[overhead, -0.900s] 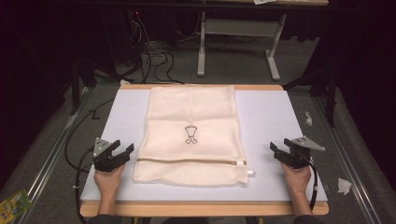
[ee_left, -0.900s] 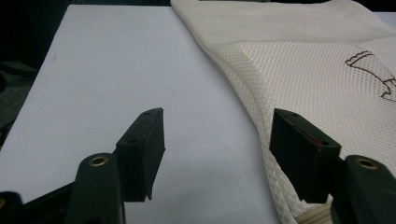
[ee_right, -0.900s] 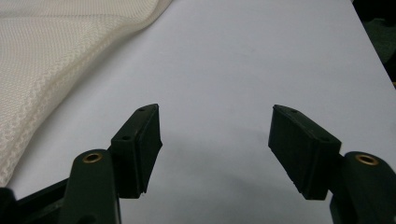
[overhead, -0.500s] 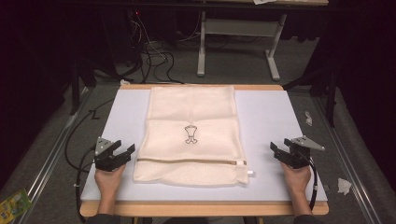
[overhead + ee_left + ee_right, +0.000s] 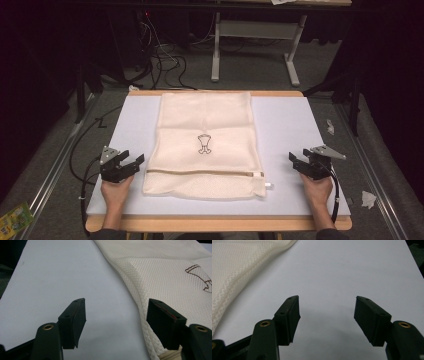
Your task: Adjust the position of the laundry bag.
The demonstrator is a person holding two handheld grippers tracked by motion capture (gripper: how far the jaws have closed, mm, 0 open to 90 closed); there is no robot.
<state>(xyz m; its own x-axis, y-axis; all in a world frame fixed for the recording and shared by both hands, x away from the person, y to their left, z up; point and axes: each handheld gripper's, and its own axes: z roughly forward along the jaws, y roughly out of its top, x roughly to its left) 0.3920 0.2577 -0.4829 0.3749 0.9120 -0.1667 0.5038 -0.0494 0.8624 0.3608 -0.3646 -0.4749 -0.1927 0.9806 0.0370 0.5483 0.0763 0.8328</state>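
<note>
A cream mesh laundry bag (image 5: 205,145) lies flat in the middle of the white mat (image 5: 290,125), with a small dark emblem (image 5: 204,144) at its centre and a zipper (image 5: 210,173) across its near end. My left gripper (image 5: 134,162) stands open at the bag's near left edge, its right jaw just over the mesh bag (image 5: 170,277) near the zipper end. My right gripper (image 5: 295,160) is open too, on bare mat some way right of the bag's corner, with the bag's edge (image 5: 234,270) far to its left.
The white mat covers a wooden table (image 5: 215,223). Cables (image 5: 165,65) and a grey desk frame (image 5: 255,45) stand on the floor beyond. Paper scraps (image 5: 368,199) lie on the floor at the right, a green packet (image 5: 14,218) at the left.
My left gripper has edged slightly right toward the bag's edge. The right gripper and the bag have stayed where they were.
</note>
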